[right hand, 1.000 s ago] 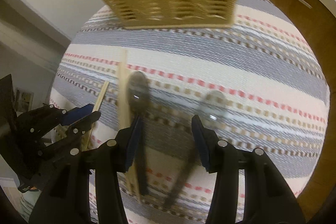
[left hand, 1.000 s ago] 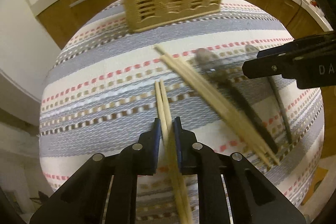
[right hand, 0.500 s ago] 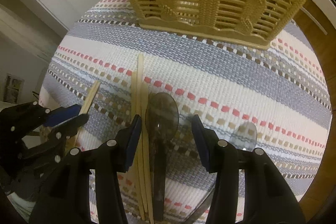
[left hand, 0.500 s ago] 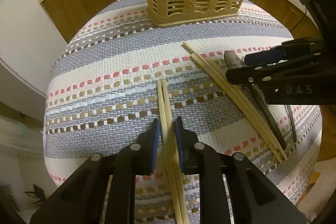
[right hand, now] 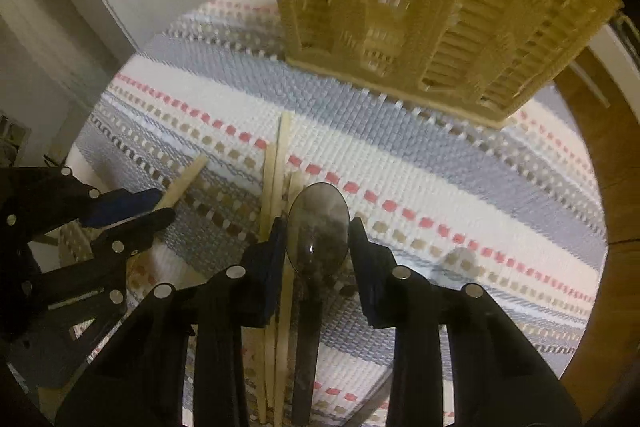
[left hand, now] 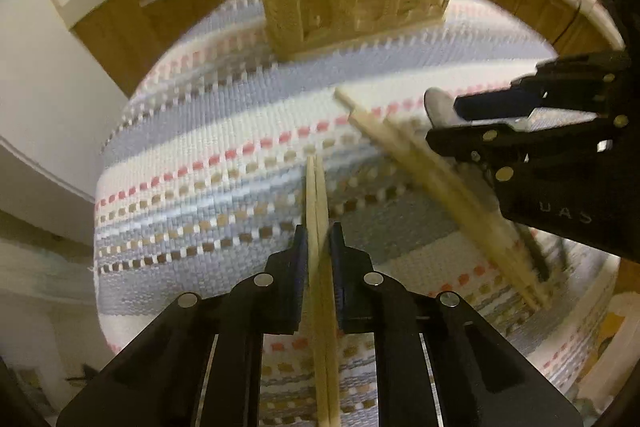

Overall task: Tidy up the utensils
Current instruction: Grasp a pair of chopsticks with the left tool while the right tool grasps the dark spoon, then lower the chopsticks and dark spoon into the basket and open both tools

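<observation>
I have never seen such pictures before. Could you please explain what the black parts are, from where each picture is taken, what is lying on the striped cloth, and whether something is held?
There is no robot here. A person holds one hand-held claw in each hand, and each claw carries a wide-angle camera looking along its two fingers, which is why the pictures look round.

In the left wrist picture, the left claw is at the bottom. Its fingers are closing on a pair of chopsticks. The black shape at the right is the right claw.

In the right wrist picture, the right claw is closing around the bowl of a dark spoon; I cannot tell if it grips yet. More chopsticks lie beside it.

Everything rests on a striped cloth. Behind stands a woven basket, probably for the utensils.
</observation>
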`<move>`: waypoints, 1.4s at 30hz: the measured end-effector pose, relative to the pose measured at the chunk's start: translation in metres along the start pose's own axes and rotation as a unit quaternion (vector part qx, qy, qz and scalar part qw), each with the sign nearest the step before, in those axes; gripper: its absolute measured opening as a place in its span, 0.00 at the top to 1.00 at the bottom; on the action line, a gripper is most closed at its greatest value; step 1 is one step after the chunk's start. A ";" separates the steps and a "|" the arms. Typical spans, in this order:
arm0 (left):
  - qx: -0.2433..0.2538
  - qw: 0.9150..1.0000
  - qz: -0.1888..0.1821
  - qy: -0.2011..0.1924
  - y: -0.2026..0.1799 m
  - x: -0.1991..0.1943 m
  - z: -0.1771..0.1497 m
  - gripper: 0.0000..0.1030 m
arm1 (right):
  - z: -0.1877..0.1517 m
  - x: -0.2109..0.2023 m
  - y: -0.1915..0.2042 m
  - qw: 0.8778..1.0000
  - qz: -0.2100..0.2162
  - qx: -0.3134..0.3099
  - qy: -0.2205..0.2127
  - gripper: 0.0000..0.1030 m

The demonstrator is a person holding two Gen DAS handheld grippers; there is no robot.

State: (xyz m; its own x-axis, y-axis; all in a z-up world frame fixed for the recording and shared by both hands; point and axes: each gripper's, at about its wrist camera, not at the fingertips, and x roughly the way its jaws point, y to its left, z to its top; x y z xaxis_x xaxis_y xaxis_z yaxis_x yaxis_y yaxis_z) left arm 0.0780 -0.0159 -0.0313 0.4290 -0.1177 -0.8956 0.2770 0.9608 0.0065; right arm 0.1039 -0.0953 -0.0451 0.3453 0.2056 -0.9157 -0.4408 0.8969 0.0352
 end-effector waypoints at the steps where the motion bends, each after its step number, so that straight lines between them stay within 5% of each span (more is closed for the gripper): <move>1: -0.006 1.000 -0.007 -0.020 0.001 -0.009 0.001 0.91 | -0.002 -0.009 -0.003 1.000 0.007 0.002 -0.013 0.72; 7: -0.024 0.989 -0.039 -0.141 0.003 -0.072 0.010 0.91 | -0.008 -0.064 -0.020 0.995 0.027 0.010 -0.092 0.72; 18: -0.037 0.944 -0.063 -0.321 0.006 -0.169 0.067 0.98 | 0.014 -0.177 -0.059 0.966 0.032 0.035 -0.256 0.72; 25: -0.041 0.923 -0.065 -0.377 0.012 -0.202 0.113 0.98 | 0.048 -0.223 -0.082 0.937 -0.004 0.062 -0.345 0.72; 29: -0.040 0.914 -0.060 -0.399 0.017 -0.216 0.127 0.98 | 0.066 -0.235 -0.095 0.910 -0.046 0.077 -0.404 0.72; 36: -0.039 0.912 -0.041 -0.405 0.034 -0.201 0.154 0.98 | 0.090 -0.220 -0.108 0.876 -0.082 0.087 -0.468 0.72; 42: -0.050 0.920 -0.040 -0.387 0.047 -0.161 0.170 0.98 | 0.110 -0.187 -0.125 0.874 -0.096 0.093 -0.468 0.72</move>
State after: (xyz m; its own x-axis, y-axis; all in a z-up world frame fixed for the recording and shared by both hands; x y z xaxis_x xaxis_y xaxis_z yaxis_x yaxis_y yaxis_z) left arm 0.1682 0.0053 0.1890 0.9050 -0.2952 -0.3062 0.2705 0.9551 -0.1211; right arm 0.1854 -0.2025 0.1662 0.9625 0.1966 -0.1870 -0.1882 0.9802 0.0618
